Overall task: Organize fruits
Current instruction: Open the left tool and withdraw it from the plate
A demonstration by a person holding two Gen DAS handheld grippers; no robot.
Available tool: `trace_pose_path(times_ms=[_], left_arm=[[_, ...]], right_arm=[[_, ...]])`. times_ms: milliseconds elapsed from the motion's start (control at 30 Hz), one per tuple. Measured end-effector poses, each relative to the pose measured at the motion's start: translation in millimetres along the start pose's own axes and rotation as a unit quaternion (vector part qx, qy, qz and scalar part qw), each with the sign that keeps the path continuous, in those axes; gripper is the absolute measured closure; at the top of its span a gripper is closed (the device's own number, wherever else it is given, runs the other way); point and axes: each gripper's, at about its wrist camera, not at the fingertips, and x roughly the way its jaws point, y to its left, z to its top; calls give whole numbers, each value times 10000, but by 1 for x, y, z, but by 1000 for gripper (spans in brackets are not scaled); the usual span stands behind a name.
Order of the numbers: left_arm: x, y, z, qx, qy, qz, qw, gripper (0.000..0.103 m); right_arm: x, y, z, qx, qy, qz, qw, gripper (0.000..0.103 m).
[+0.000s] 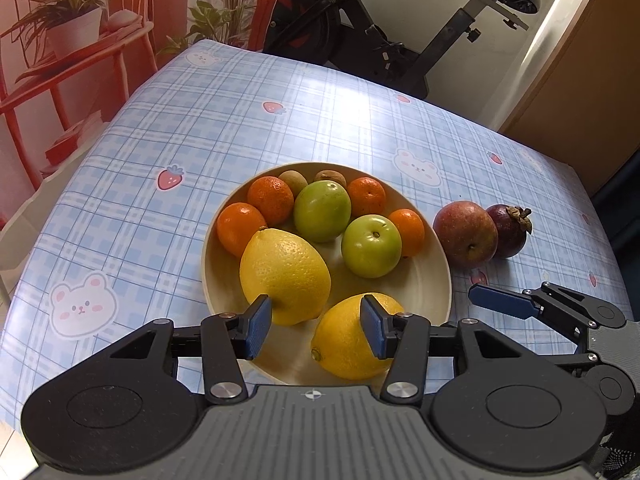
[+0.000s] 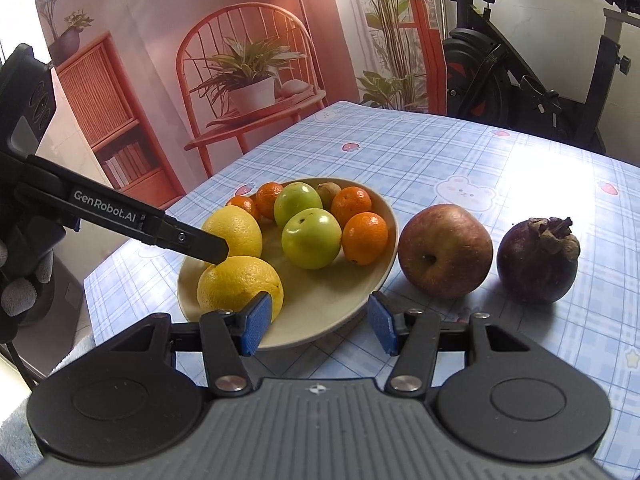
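A cream plate [image 1: 424, 280] [image 2: 320, 300] holds two lemons [image 1: 284, 272] [image 2: 236, 284], two green apples [image 1: 370, 246] [image 2: 312, 238], several tangerines [image 1: 270, 198] and kiwis. A red apple [image 1: 466, 234] [image 2: 446, 250] and a dark mangosteen [image 1: 510, 230] [image 2: 538, 262] lie on the cloth right of the plate, touching each other. My left gripper [image 1: 316, 328] hovers open over the plate's near side by the lemons, holding nothing. My right gripper [image 2: 319, 326] stands open at the plate's near rim, left of the red apple, with nothing between its pads.
The table wears a blue checked cloth [image 1: 180, 128] with bear and strawberry prints. An exercise bike [image 1: 360, 20] stands past the far edge, and a printed backdrop of a chair and plants [image 2: 248, 80] at the left. A gloved hand [image 2: 20, 292] holds the left gripper.
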Motion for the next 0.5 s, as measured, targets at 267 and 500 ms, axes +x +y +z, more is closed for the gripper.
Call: trace_pose_path(times_ms=[267,500], left_arm=[[-11,-7,-6,316,-225,142,9991,53],[-27,-22,12,274,-852,-76,9960,52]], right_arm=[[-16,-8,-5,-138,-517,-452,9975,46],[-32,-33,-11,43,-894,-829,9925,46]])
